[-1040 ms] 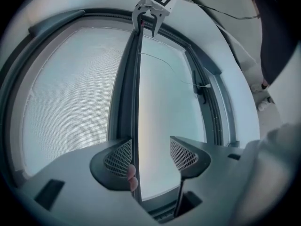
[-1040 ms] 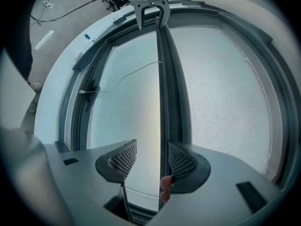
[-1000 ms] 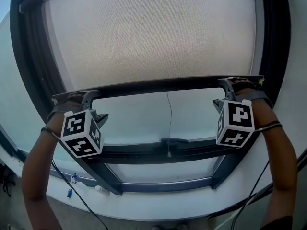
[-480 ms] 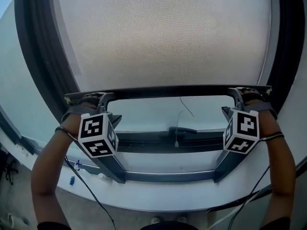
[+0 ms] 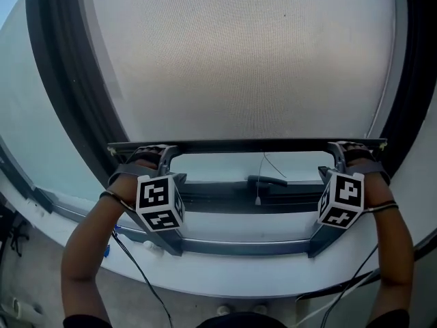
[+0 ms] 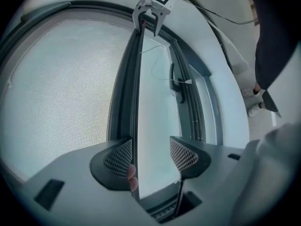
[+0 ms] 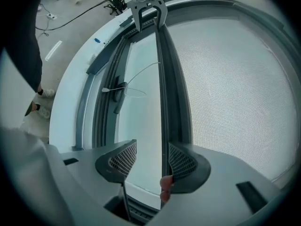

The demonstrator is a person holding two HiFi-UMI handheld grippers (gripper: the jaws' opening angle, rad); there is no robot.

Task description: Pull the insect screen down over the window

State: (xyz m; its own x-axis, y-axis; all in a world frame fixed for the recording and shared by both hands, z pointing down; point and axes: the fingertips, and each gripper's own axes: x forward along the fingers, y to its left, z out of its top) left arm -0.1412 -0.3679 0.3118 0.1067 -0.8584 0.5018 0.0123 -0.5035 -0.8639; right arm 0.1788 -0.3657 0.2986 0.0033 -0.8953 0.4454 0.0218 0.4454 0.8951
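Observation:
The grey mesh insect screen (image 5: 246, 60) covers most of the window. Its dark bottom bar (image 5: 246, 145) runs level, a little above the window handle (image 5: 268, 180). My left gripper (image 5: 164, 157) is hooked over the bar's left end and my right gripper (image 5: 339, 154) over its right end. In the left gripper view the bar (image 6: 136, 102) lies against the left pad of my left gripper (image 6: 151, 149), whose jaws stand wide apart. In the right gripper view the bar (image 7: 164, 79) lies against the right pad of my right gripper (image 7: 152, 155), also wide. A person's fingertips show beside each bar end.
A thin pull cord (image 5: 262, 176) dangles from the bar's middle. The dark window frame (image 5: 239, 246) and a white sill (image 5: 225, 277) lie below. Cables (image 5: 140, 272) trail from both grippers over the sill. Dark side rails (image 5: 65, 94) flank the screen.
Both grippers and the bottom bar have come down together. More mesh covers the window, and the open gap above the lower frame has shrunk.

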